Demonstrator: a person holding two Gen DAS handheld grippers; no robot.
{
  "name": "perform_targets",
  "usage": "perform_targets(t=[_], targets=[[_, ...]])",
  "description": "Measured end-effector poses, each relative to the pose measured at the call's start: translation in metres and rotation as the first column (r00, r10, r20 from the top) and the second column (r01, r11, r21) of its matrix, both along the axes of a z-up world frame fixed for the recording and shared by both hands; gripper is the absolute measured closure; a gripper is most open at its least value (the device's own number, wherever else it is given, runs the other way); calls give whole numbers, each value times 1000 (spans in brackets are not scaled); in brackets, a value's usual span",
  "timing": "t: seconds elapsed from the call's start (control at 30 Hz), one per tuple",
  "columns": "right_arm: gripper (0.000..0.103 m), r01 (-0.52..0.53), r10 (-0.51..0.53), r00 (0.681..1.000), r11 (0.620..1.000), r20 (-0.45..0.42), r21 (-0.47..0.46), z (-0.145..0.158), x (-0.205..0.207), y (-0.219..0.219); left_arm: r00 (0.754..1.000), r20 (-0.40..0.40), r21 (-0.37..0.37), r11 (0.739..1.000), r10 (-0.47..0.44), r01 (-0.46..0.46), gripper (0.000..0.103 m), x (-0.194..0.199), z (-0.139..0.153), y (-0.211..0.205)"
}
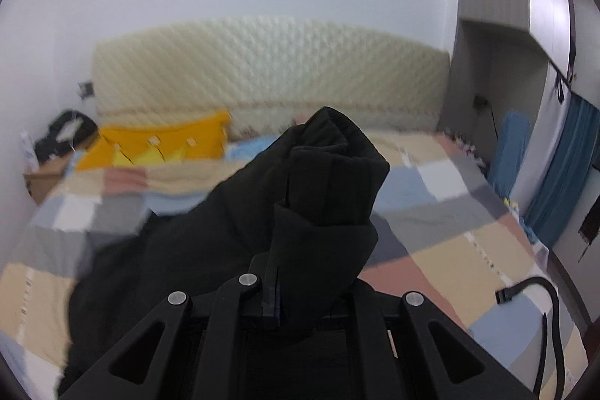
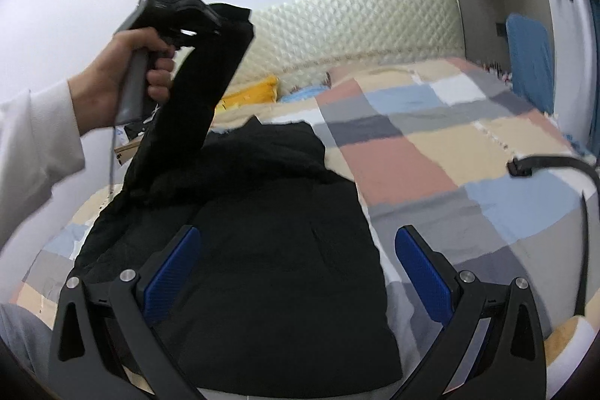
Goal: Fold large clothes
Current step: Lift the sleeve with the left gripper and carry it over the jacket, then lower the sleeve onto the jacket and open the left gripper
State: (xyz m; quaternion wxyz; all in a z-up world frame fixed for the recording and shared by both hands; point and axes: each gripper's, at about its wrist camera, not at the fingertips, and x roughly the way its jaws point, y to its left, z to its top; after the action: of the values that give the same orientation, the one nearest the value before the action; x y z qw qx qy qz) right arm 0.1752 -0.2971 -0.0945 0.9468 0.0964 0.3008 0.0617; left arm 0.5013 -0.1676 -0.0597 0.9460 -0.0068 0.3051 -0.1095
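Two grippers in play over a bed (image 2: 431, 152) w/ a patchwork cover in tan, pink, blue, grey and white blocks. Left gripper (image 1: 275, 283) has its fingers together, clamped on the sleeve (image 1: 330, 175) of a black jacket (image 2: 277, 250); the cuff end bunches up above the fingers in the left wrist view. From the right wrist view the left hand (image 2: 123, 74), in a white cuffed sleeve, grips the tool handle and holds that black sleeve lifted off the bed, the fabric hanging down to the jacket's shoulder. Jacket body lies spread flat on the bed cover, near side toward the camera, collar end toward the headboard (image 2: 356, 25).

Right gripper (image 2: 298, 272) hovers just above the jacket's lower part, blue-padded fingers (image 2: 172, 272) wide apart, nothing between them, not touching the cloth as far as I can tell.

Also on the bed: a yellow pillow (image 1: 157, 145) near the quilted cream headboard, and a black cable (image 2: 543, 162) w/ a plug end lying on the cover, off to the right, well apart from the jacket. Blue curtain (image 1: 558, 171) hangs at the far right. Left view is motion-blurred.
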Motion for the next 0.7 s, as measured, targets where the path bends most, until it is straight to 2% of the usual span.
perform_targets(t=[0.13,0.23,0.3,0.43,0.53,0.63,0.7], targets=[[0,14,-14,1000,999,-8,29,-5,12,0,997,-12,112,991,-73,74,93,7,-54,-40],[0,13,-11,999,997,-33,73,-12,21,3,993,-24,142,983,-112,114,93,12,-89,-57],[0,2,2,999,998,-53,70,-20,25,7,992,-23,143,982,-121,123,93,14,-108,-64],[0,18,-9,994,996,-109,85,-36,35,3,993,-54,154,981,-108,115,93,23,-154,-78],[0,41,-26,991,992,-129,118,-44,40,-4,991,-99,169,980,-92,108,93,30,-180,-81],[0,53,-41,989,995,-143,79,-52,47,1,994,-77,227,969,-77,93,92,28,-195,-86],[0,42,-29,988,996,-155,79,-57,51,4,996,-67,222,973,-56,70,92,26,-195,-86]])
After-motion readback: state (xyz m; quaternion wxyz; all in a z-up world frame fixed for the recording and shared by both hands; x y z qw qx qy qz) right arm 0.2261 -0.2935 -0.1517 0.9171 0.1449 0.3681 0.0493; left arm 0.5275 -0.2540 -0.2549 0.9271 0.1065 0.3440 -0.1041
